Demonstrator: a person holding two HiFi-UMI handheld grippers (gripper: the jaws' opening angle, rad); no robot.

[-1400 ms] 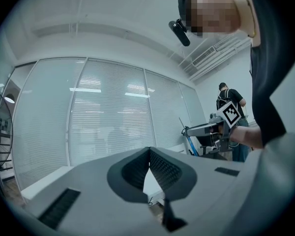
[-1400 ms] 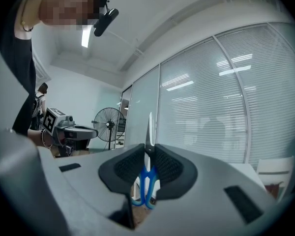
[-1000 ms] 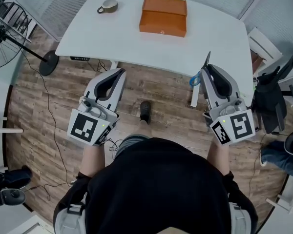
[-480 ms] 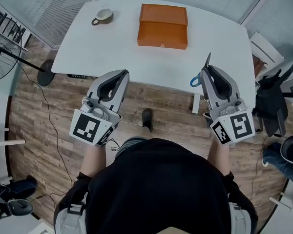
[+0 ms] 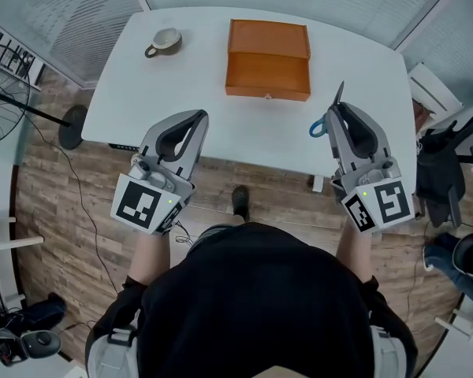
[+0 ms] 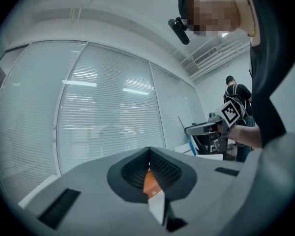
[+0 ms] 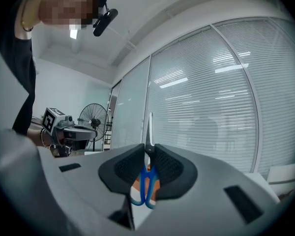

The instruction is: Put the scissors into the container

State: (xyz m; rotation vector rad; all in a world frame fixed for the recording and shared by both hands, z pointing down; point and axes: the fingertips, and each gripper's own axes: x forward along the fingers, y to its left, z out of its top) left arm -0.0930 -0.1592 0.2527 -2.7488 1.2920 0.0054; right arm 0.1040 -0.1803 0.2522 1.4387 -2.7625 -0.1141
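Observation:
Blue-handled scissors (image 5: 326, 115) (image 7: 146, 173) are clamped in my right gripper (image 5: 337, 109) (image 7: 148, 154), blades pointing past the jaw tips toward the far side and the handle loops sticking out to the left. The gripper hovers over the near right edge of the white table (image 5: 181, 85). An orange-brown box (image 5: 267, 59), the container, lies closed at the table's far centre; a sliver of this box (image 6: 150, 182) shows between the left jaws. My left gripper (image 5: 195, 118) (image 6: 148, 154) is shut with nothing in it, over the near left edge of the table.
A beige cup (image 5: 164, 41) stands at the table's far left. A floor fan (image 5: 0, 101) stands on the wooden floor to the left, and this fan (image 7: 92, 119) also shows in the right gripper view. A chair (image 5: 441, 152) with dark cloth is at the right.
Both grippers have moved forward from over the floor to over the table's near edge. The table and box now sit closer in the head view. The scissors stay gripped.

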